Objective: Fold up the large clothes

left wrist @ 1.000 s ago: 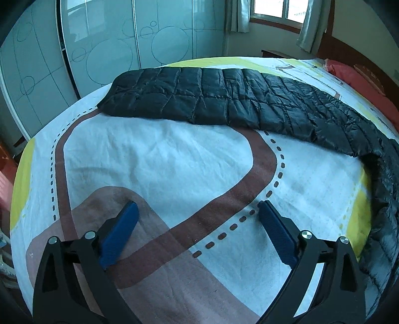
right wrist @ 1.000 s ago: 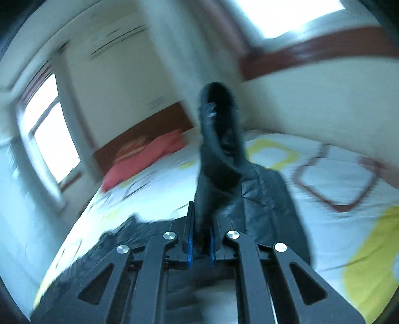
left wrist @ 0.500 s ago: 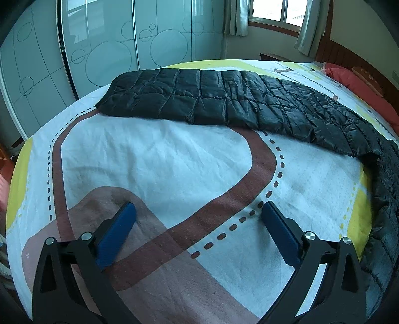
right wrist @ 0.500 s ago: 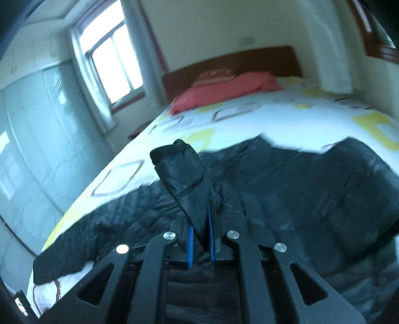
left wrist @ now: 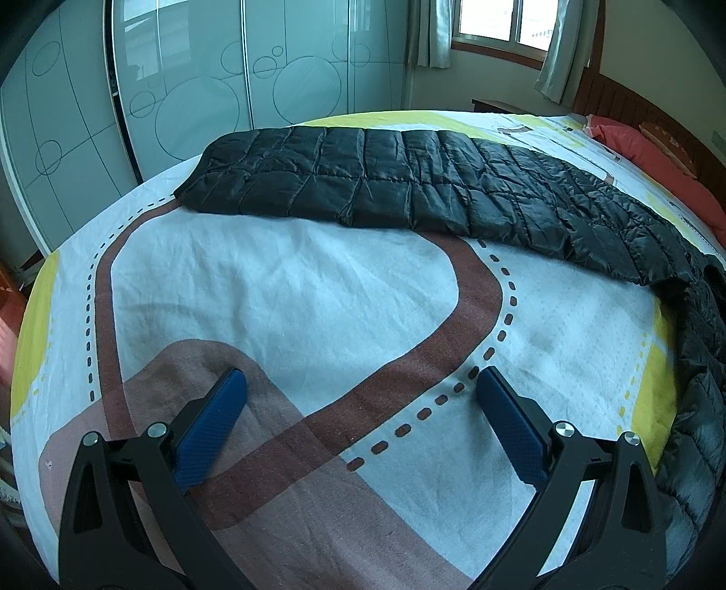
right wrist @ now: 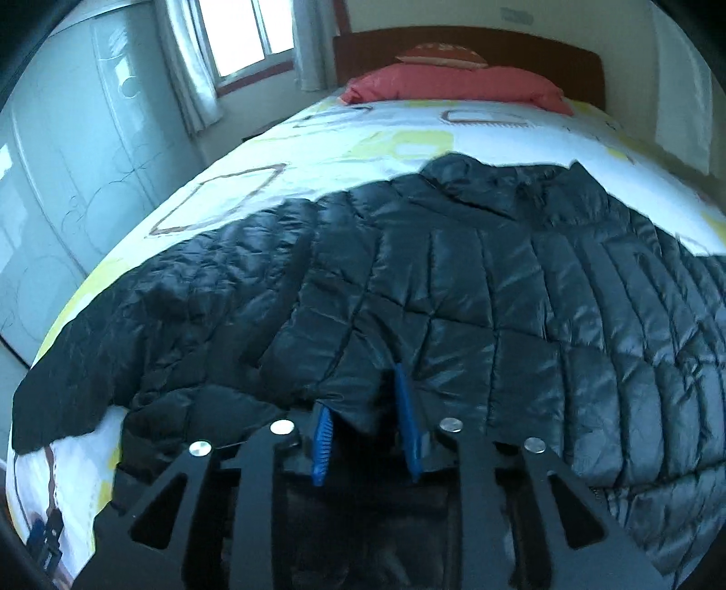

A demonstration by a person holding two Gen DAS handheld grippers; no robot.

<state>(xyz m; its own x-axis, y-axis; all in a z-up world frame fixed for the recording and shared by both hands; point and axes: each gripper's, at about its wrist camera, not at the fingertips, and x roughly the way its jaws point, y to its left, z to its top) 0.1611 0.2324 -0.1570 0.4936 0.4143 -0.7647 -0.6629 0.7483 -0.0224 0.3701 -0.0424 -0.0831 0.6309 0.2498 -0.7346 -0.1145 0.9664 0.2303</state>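
Observation:
A large black quilted down jacket (right wrist: 476, 290) lies spread on the bed. In the left wrist view one long sleeve (left wrist: 385, 190) stretches flat across the far half of the bed. My left gripper (left wrist: 360, 408) is open and empty, low over the bedsheet, well short of the sleeve. In the right wrist view the other sleeve (right wrist: 326, 345) lies folded over the jacket body. My right gripper (right wrist: 363, 408) has its jaws parted, with the sleeve's cuff end lying loosely between the blue pads (right wrist: 406, 408).
The bed (left wrist: 317, 295) has a white sheet with brown and yellow shapes. Red pillows (right wrist: 453, 81) and a wooden headboard are at the far end. Glass wardrobe doors (left wrist: 181, 90) stand beyond the bed's left side. A window (right wrist: 245, 36) is behind.
My right gripper swung the held sleeve down over the jacket body and its jaws have parted around the cuff. My left gripper has stayed nearly still and open.

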